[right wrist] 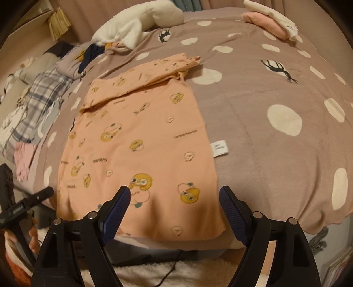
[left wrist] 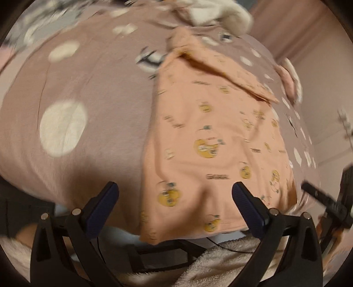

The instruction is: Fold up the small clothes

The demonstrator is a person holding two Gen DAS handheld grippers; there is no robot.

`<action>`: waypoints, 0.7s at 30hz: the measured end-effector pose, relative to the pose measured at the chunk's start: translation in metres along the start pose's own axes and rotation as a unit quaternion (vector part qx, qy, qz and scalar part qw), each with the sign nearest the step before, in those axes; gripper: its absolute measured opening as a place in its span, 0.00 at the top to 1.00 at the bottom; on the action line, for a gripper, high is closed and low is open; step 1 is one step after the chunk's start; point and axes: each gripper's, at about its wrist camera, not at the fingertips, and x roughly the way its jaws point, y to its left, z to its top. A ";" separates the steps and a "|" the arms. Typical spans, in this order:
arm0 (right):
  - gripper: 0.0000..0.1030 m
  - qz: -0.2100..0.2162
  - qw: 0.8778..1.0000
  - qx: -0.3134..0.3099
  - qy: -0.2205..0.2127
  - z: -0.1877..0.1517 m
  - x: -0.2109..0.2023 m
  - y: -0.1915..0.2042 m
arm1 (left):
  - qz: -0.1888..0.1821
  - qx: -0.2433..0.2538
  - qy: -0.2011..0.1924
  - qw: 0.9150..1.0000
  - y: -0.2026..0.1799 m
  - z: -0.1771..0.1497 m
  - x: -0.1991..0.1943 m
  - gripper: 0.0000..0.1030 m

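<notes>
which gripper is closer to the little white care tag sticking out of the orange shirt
Right. The right gripper hovers open over the orange shirt's near hem, below the tag. The left gripper is open over the opposite near corner.

A bed (right wrist: 275, 92) under a spotted mauve cover, pink curtains (right wrist: 220, 4) behind.

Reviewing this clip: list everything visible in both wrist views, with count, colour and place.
orange garment: one, peach with yellow cartoon prints, flat on the bed, top part folded over.
care label: one, white, at the garment's right edge.
bedspread: one, mauve with cream dots, covers the bed.
white plush: one, far left of bed.
pink and white folded clothes: small stack, far right corner.
plaid bedding: grey-white, left of bed.
pink cloth: one, left edge.
left hand-held gripper: black, blue pads, open, empty.
right hand-held gripper: black, blue pads, open, empty.
</notes>
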 end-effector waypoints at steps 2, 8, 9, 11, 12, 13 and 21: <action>0.20 0.013 1.000 0.000 0.005 -0.004 0.001 0.002 | -0.014 -0.032 0.003 0.999 0.012 -0.005 0.001 0.01; 0.19 0.009 1.000 0.000 0.020 -0.015 -0.002 0.005 | -0.020 -0.032 -0.001 0.999 0.012 -0.012 -0.007 0.01; 0.19 0.008 1.000 -0.004 0.020 -0.016 -0.003 0.006 | -0.021 -0.031 -0.003 0.999 0.011 -0.013 -0.009 0.01; 0.19 0.020 1.000 -0.010 0.013 -0.018 -0.004 0.007 | -0.033 -0.034 -0.003 0.999 0.013 -0.014 -0.012 0.01; 0.16 0.032 0.999 -0.005 0.013 -0.019 -0.003 0.006 | -0.041 -0.039 -0.002 0.998 0.017 -0.016 -0.015 0.01; 0.14 0.049 0.999 0.004 0.016 -0.020 -0.002 0.003 | -0.044 -0.044 -0.002 0.998 0.019 -0.017 -0.016 0.01; 0.05 0.174 0.973 0.141 0.054 -0.037 0.030 -0.040 | -0.057 -0.107 0.003 0.993 0.059 -0.030 -0.016 0.01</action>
